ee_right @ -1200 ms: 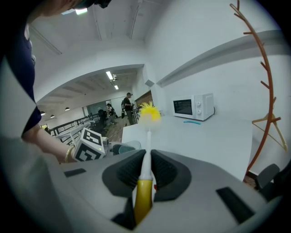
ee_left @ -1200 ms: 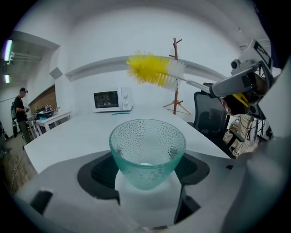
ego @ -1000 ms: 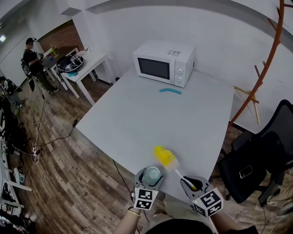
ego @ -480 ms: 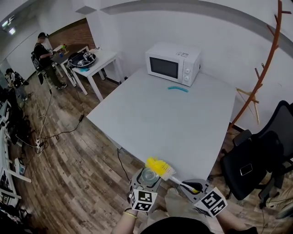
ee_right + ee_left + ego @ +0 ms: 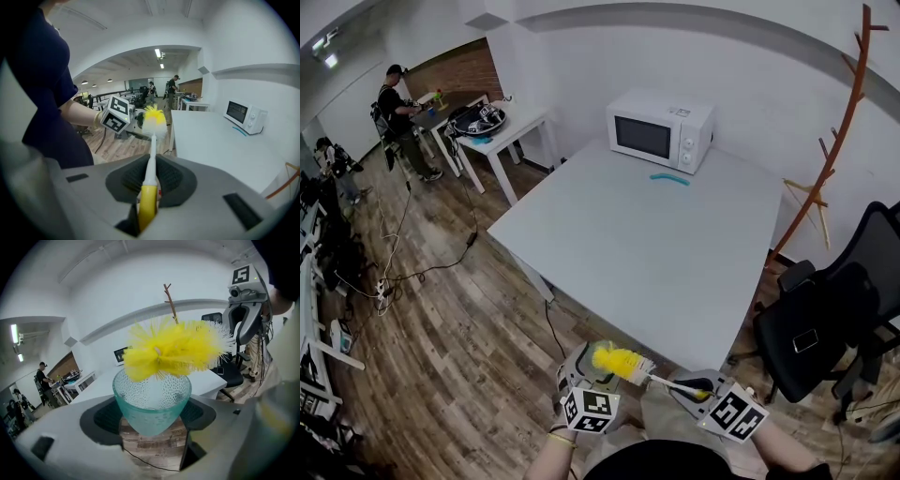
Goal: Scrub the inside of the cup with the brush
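So the big white table (image 5: 656,244) fills the middle of the head view. A boxy white microwave (image 5: 661,129) sits at its 12 o'clock end, with a little curved teal thing (image 5: 669,178) just in front of it.

None of the action is on the table though. Both grippers are down at 6 o'clock, off the near edge and over the wood plank floor (image 5: 478,347).

The left gripper (image 5: 152,427) has its jaws clamped on the lower body of the cup (image 5: 152,401), one dark pad on each side. The cup is see-through teal glass, dimpled all over, tapering to a rounded bottom, mouth up.

The right gripper (image 5: 149,180) is pinched tight on the brush (image 5: 151,154), right where the thin white stem meets the fat yellow grip. The stem runs straight out from between the jaws toward 12 o'clock in that gripper's view.

The fluffy yellow bristle head lies across the cup's mouth. The lower bristles dip just past the rim, most of the head is above it, and the rest of the cup looks empty.
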`<state>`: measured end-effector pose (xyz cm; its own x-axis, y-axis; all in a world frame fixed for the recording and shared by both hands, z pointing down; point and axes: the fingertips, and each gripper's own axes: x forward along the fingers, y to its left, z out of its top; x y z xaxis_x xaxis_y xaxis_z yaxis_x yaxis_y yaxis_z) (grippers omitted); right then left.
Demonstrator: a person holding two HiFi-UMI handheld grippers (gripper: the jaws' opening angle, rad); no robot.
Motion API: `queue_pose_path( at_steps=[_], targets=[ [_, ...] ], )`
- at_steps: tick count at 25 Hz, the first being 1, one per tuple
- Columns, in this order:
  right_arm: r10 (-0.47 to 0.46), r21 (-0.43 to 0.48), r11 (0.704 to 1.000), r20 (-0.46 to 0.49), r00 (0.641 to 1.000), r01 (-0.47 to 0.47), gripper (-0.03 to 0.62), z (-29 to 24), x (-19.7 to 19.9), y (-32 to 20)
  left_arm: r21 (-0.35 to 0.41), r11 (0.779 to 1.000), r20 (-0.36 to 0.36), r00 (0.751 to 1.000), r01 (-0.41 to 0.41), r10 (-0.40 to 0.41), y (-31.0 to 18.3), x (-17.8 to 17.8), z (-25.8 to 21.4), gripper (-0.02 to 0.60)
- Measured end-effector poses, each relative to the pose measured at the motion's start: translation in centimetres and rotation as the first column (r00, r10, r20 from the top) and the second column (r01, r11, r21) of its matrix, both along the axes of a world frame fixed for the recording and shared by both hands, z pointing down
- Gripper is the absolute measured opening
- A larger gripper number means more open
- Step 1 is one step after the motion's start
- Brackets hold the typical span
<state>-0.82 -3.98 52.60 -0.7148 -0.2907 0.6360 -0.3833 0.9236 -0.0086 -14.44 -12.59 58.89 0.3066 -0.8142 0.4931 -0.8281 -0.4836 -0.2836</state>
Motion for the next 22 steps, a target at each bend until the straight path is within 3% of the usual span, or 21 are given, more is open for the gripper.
queue_pose_path(
  at_steps=[5,9,15,22],
  targets=[
    [-0.071,0.027,0.997,-0.127,0.989,0.075,0.052,0.2,0.3,-0.2,0.036,0.997,0.188,0.98,-0.072,0.064,0.7,-0.1,0.0,0.383],
    [-0.146,0.09,0.98,-0.287,0.947,0.178,0.052,-0.3,0.9,-1.6,0.041,0.988,0.298,0.945,-0.15,0.131,1.2,1.1,-0.6,0.383],
    [-0.235,0.151,0.928,-0.473,0.849,0.341,0.052,-0.6,0.2,-2.9,0.04,0.972,0.339,0.918,-0.231,0.205,2.0,2.6,-0.8,0.383],
    [-0.295,0.181,0.866,-0.568,0.768,0.467,0.052,-0.5,-1.6,-3.5,0.062,0.956,0.325,0.912,-0.285,0.251,2.3,4.4,-1.8,0.383]
  ],
)
